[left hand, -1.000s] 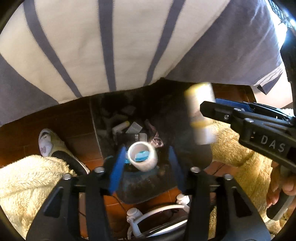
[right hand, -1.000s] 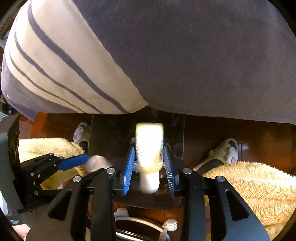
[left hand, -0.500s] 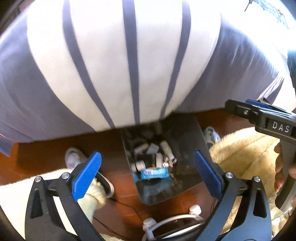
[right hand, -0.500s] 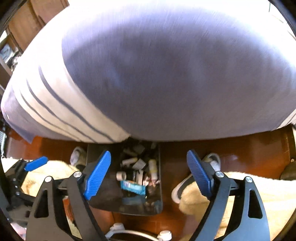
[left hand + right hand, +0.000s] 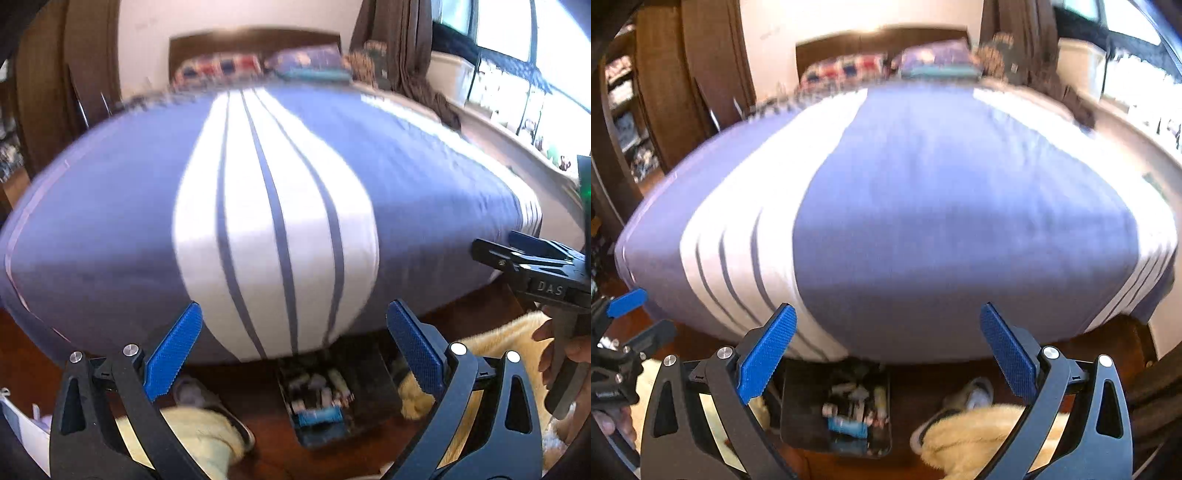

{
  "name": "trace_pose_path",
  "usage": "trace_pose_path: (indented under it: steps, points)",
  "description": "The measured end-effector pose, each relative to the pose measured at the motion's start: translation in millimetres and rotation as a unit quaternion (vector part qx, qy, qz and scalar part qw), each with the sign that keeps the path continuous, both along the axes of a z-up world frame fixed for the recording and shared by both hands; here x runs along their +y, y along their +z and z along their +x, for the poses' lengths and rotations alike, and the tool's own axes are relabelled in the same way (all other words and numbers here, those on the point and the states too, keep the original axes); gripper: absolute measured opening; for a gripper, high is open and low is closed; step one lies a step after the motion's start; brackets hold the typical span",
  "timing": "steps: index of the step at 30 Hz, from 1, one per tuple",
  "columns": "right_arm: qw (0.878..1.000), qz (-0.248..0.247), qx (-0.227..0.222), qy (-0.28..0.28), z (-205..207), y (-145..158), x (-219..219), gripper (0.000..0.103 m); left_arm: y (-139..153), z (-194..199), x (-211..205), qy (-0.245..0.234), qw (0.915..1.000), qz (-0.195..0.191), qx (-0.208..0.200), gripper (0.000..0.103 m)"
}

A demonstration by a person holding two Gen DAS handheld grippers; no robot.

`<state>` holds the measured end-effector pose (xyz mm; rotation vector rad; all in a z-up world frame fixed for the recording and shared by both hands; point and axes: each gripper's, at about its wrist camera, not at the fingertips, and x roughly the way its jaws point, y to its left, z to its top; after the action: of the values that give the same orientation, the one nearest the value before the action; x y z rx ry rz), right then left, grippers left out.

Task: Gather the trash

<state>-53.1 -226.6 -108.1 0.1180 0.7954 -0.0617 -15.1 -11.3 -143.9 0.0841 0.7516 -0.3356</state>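
A dark trash bin (image 5: 365,384) (image 5: 798,410) sits on the wooden floor at the foot of the bed. It holds several pieces of trash: small white bottles and tubes (image 5: 855,400) and a blue wrapper (image 5: 319,417) (image 5: 847,426). My left gripper (image 5: 295,354) is open and empty, raised above the bin. My right gripper (image 5: 888,354) is open and empty too, also well above the bin. The right gripper shows at the right edge of the left wrist view (image 5: 532,258); the left gripper shows at the left edge of the right wrist view (image 5: 626,325).
A bed with a purple and white striped cover (image 5: 277,206) (image 5: 923,206) fills the middle of both views. Pillows lie at its far end (image 5: 258,66). My legs in fluffy yellow trousers (image 5: 199,435) (image 5: 979,432) and white shoes (image 5: 975,395) flank the bin. A window (image 5: 517,55) is at the right.
Both grippers opened and dropped a tape roll and a white bottle into the bin, then rose and tilted up, so the bed top and room came into view.
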Motion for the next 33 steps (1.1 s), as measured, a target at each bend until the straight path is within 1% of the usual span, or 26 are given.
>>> trace_pose_path:
  steps: [4,8,11,15,17,19,23,26,30,33]
  points:
    - [0.998,-0.016,-0.052,-0.015,-14,45,-4,0.1,37,-6,7,0.02,0.9987,0.004,-0.047,0.095]
    - [0.994,-0.029,-0.099,-0.032,-29,83,-10,0.1,76,-15,15,0.05,0.9935,0.006,-0.102,0.095]
    - [0.989,-0.039,-0.139,-0.037,-43,112,-12,0.1,106,-27,16,0.061,0.9869,0.013,-0.149,0.095]
    - [0.981,-0.051,-0.183,-0.049,-59,135,-14,0.1,135,-40,22,0.07,0.9808,0.0,-0.182,0.095]
    - [0.976,-0.048,-0.204,-0.054,-67,147,-17,0.1,147,-46,23,0.086,0.9755,0.002,-0.203,0.095]
    - [0.973,-0.044,-0.219,-0.058,-73,154,-20,0.1,155,-51,24,0.092,0.9721,-0.002,-0.216,0.095]
    - [0.967,-0.063,-0.238,-0.068,-80,165,-18,0.1,168,-61,25,0.098,0.9667,-0.008,-0.236,0.095]
    - [0.966,-0.067,-0.241,-0.07,-85,170,-18,0.1,169,-64,25,0.096,0.966,-0.01,-0.24,0.095]
    - [0.962,-0.077,-0.247,-0.086,-88,174,-20,0.1,167,-65,27,0.098,0.9664,-0.01,-0.238,0.095]
    - [0.962,-0.073,-0.249,-0.086,-89,175,-22,0.1,168,-64,30,0.098,0.9667,-0.012,-0.236,0.095]
